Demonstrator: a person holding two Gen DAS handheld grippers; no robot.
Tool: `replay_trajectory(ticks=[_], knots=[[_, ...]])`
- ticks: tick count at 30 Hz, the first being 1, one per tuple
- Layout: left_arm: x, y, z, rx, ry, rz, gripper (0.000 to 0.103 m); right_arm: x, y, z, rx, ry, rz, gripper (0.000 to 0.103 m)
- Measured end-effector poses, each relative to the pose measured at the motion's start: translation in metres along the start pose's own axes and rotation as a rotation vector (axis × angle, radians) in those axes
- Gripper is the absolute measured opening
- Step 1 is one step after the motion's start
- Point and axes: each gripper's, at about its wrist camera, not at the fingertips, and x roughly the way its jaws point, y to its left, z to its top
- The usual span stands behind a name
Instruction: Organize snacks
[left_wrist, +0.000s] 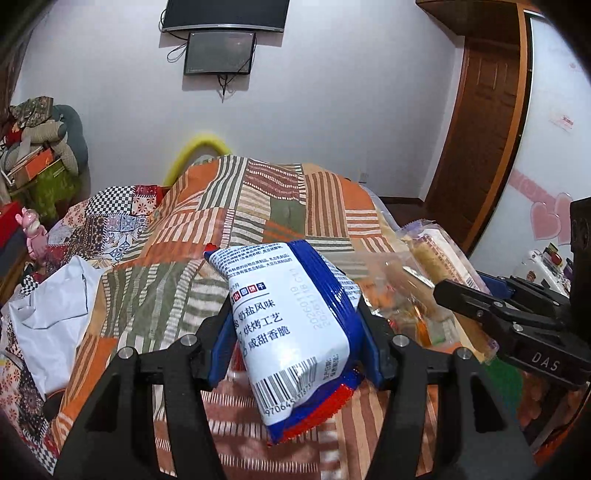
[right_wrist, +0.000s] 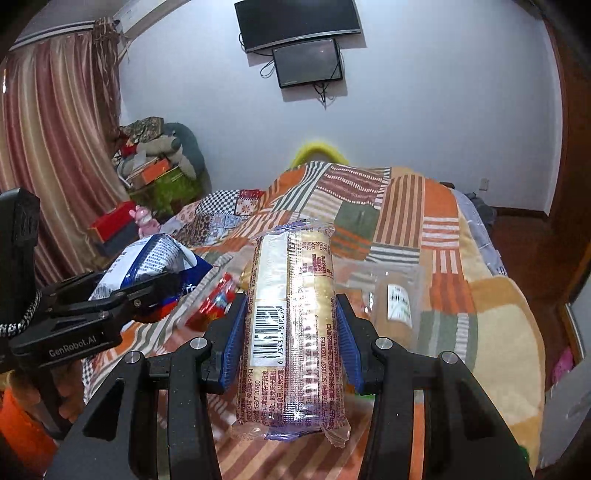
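Open bedspread (left_wrist: 229, 236) is left free at 12 o'clock of both tongs, while passage at 3 o'clock of the left tongs (left_wrist: 295, 325) is blocked by the right tongs (left_wrist: 491, 314), and clear snack packets (right_wrist: 395, 295) lie at 2 o'clock.

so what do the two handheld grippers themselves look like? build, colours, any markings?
Both are matte black plastic frames with silver round bolt heads and blue ribbed finger pads. The left gripper carries white "GenRobot.AI" lettering and a black-and-white braided cord, seen from the right wrist camera. The right gripper shows white "DAS" lettering on its side. No sleeves visible.
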Motion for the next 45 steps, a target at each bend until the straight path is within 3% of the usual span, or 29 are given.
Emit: replay_trajectory(ticks=[15,20,24,33,45], knots=[[0.089,0.007,0.002,-0.035,0.144,-0.023,0.057,0.067,-0.007,0.003,0.013,0.123,-0.022,0.042],[0.103,0.013,-0.002,-0.063,0.184,-0.038,0.057,0.075,-0.01,-0.001,0.016,0.164,-0.027,0.043],[0.099,0.009,-0.005,-0.039,0.168,-0.021,0.064,0.067,-0.01,0.0,0.011,0.154,-0.031,0.043],[0.047,0.007,0.002,-0.033,0.088,-0.027,0.068,0.02,-0.011,0.006,0.005,0.091,-0.024,0.043],[-0.088,-0.022,0.0,0.046,-0.172,-0.003,0.07,-0.075,0.008,0.007,-0.018,-0.071,-0.021,0.047]])
